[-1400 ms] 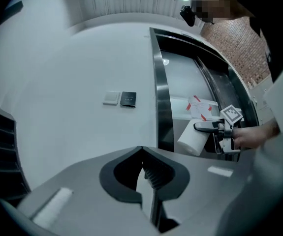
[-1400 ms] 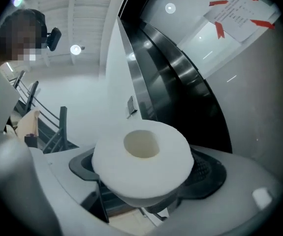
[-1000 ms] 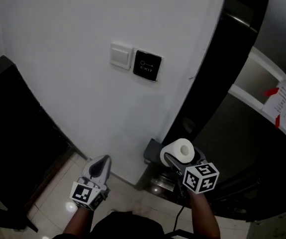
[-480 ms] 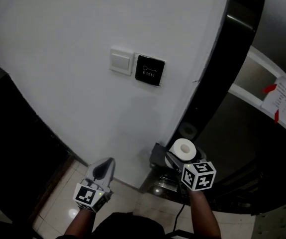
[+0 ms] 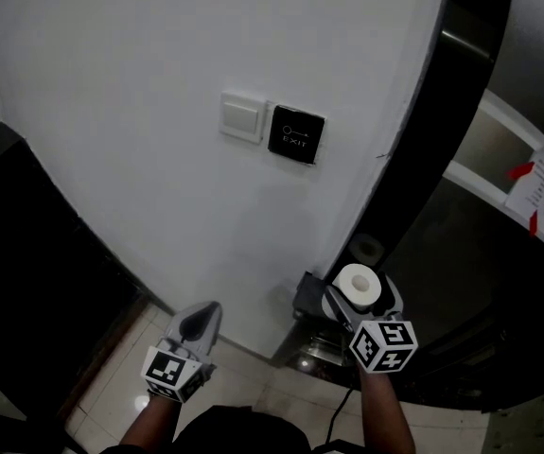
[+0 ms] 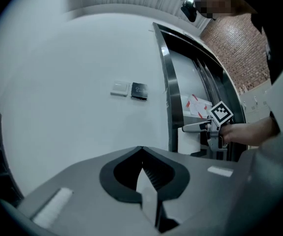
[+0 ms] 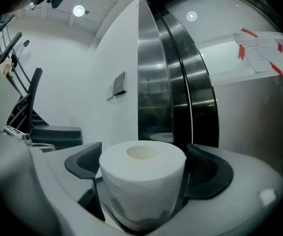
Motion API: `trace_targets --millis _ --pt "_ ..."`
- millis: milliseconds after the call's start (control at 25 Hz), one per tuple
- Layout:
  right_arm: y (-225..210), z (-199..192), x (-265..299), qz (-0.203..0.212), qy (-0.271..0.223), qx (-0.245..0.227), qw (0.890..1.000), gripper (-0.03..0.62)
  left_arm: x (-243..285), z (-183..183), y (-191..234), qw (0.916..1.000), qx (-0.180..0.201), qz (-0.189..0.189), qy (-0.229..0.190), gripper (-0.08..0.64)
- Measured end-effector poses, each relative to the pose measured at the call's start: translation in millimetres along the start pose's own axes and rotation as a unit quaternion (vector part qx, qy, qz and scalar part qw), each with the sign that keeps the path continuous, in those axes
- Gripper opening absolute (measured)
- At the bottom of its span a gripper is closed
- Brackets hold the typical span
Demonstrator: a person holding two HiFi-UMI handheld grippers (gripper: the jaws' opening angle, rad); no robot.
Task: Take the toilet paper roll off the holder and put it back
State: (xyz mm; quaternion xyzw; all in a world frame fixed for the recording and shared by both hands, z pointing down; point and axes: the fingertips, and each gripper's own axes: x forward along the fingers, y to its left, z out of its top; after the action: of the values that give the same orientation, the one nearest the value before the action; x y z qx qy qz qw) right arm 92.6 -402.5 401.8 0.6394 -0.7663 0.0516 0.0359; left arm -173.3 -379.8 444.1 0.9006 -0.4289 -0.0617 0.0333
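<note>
The white toilet paper roll [image 5: 357, 287] [image 7: 142, 181] stands upright, core hole up, between the jaws of my right gripper [image 5: 361, 293] [image 7: 143, 167]. Those jaws have just been opening and stand wide. The dark pads [image 7: 203, 173] sit right at the roll's sides without squeezing it. The roll is just over a black holder [image 5: 309, 296] low on the wall, next to the dark door frame. My left gripper [image 5: 201, 315] [image 6: 141, 150] hangs shut and empty to the left, pointing at the white wall. The left gripper view also shows the right gripper [image 6: 200, 128] by the frame.
A white light switch [image 5: 243, 116] and a black exit button [image 5: 296, 135] are on the wall above. A curved dark metal door frame [image 5: 432, 130] runs along the right, with a taped paper notice [image 5: 541, 192] beyond it. A dark panel [image 5: 26, 253] stands at the left.
The roll in the right gripper has tipped from leaning to more upright, close over the holder. The left gripper has hardly moved.
</note>
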Motion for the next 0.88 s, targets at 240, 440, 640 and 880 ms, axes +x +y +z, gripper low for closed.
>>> trace_targets --millis 240,440,640,880 --pt "-10 15 -43 -0.002 -0.065 0.023 0.998 0.501 9 0 -17 0.9998 -0.004 -0.017 0.007 0.0" --pt "-32 5 -95 -0.024 -0.086 0.025 0.996 0.411 23 -8 -46 0.9993 -0.01 -0.036 0.01 0.0" --pt "-62 -11 -155 -0.061 -0.106 0.045 0.992 0.272 27 -17 -76 0.9989 -0.002 -0.044 0.018 0.001" --pt "-81 -22 -220 -0.042 -0.111 0.074 0.99 0.123 -2 -5 -125 0.9998 0.01 -0.011 0.01 0.002"
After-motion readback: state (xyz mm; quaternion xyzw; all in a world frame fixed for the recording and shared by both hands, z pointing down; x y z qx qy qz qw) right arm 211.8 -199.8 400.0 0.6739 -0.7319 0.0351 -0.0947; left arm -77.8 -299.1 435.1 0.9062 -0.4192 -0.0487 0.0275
